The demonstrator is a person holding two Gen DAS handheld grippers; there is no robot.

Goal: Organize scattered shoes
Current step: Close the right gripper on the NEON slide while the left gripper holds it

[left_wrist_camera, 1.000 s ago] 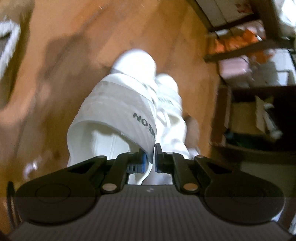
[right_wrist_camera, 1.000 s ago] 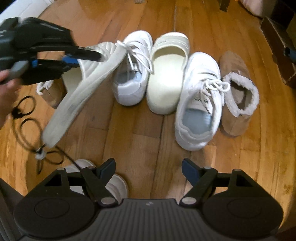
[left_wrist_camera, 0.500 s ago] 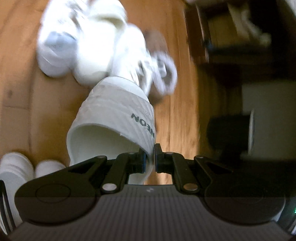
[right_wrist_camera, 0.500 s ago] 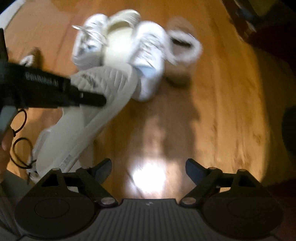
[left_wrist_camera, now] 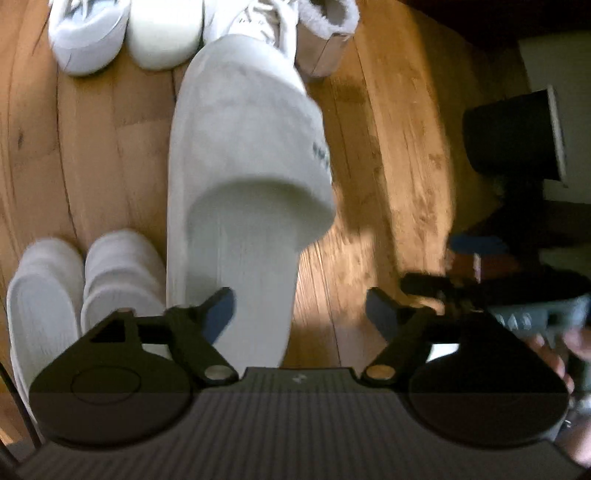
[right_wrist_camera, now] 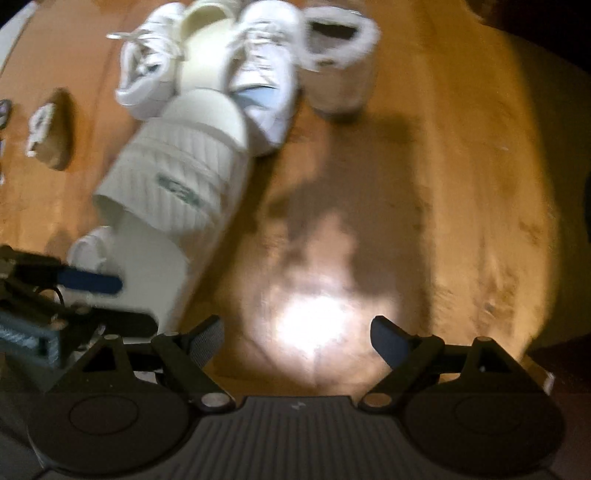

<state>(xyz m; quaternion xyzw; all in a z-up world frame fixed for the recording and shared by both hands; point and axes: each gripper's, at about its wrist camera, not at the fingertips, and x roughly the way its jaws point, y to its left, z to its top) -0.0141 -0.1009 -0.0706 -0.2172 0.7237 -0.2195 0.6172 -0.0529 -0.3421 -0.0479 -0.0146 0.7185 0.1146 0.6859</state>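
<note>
The white slide sandal (left_wrist_camera: 236,192) lies on the wooden floor (left_wrist_camera: 388,155), its toe at twelve o'clock touching the row of shoes (left_wrist_camera: 159,33), its heel by the left tongs (left_wrist_camera: 301,314). Those jaws have just been opening and stand wide, nothing gripped; the left finger (left_wrist_camera: 218,310) overlaps the heel's edge, contact unclear. The right tongs (right_wrist_camera: 297,338) gape wide over bare floor, empty. Open boards spread from one to five o'clock of the sandal, ending at dark furniture (left_wrist_camera: 517,136). The left view alone shows two white slippers (left_wrist_camera: 85,288) at eight o'clock. The right view alone shows a tan slipper (right_wrist_camera: 51,133) lying apart at ten o'clock, and a sunlit patch (right_wrist_camera: 314,321).
</note>
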